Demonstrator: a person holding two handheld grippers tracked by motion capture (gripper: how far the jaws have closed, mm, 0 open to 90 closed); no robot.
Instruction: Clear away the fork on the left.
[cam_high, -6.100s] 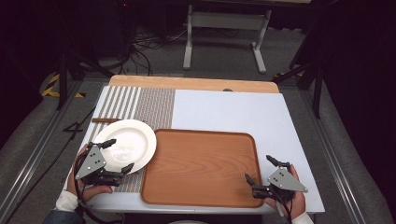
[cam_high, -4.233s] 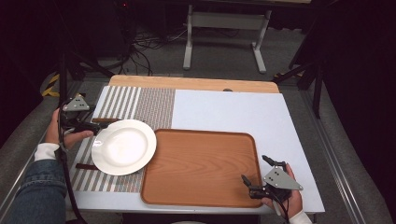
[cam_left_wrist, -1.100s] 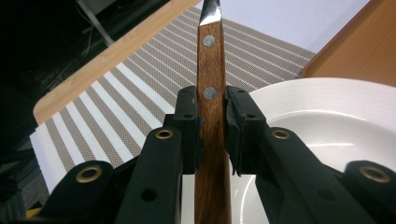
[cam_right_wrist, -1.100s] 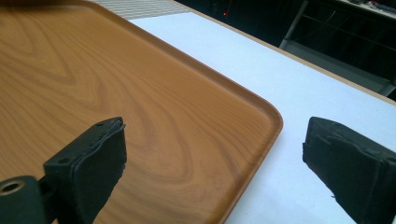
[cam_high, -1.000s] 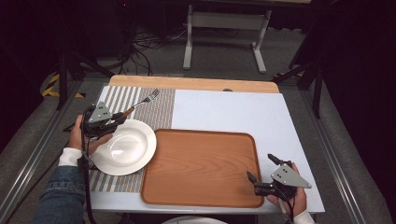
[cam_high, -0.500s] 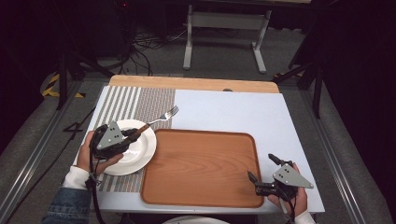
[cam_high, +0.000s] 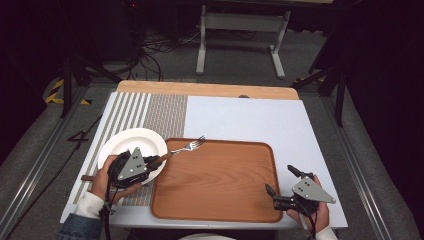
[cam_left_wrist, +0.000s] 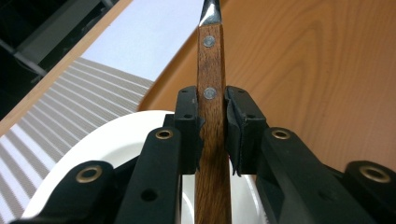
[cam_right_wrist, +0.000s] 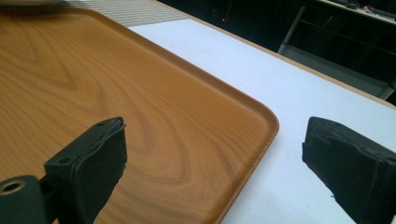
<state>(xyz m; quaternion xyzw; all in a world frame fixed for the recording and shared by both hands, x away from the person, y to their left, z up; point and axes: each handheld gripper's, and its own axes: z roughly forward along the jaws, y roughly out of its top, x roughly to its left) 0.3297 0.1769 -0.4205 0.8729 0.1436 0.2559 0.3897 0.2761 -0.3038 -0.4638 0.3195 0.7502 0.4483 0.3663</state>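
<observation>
In the left gripper view the left tool (cam_left_wrist: 212, 123) has its two black jaws pressed against the sides of a fork's brown wooden handle with two metal rivets (cam_left_wrist: 210, 93), which runs straight up the middle of the frame to a steel neck at the top edge. Below and to the lower left of the jaws lies a round white plate (cam_left_wrist: 107, 149); to the right spreads a rectangular brown wooden tray (cam_left_wrist: 317, 70).

In the high view the left tool (cam_high: 131, 167) sits at the lower left of the frame over the plate (cam_high: 125, 142), held by a hand in a white cuff. The fork (cam_high: 185, 147) slants up and to the right from it, its steel tines above the tray's (cam_high: 220, 180) upper left corner. The plate rests on a grey-and-white striped placemat (cam_high: 155, 110), just beside the tray's left edge. A short brown stick-like end (cam_high: 87, 177) pokes out left of the hand on the mat; what it is cannot be told.

The right tool (cam_high: 285, 187) is at the lower right of the high view, its jaws spread wide and holding nothing, straddling the tray's right rim near the lower right corner. In the right gripper view one jaw hangs over the tray (cam_right_wrist: 140, 116) and the other over the white tabletop (cam_right_wrist: 289, 154).
</observation>
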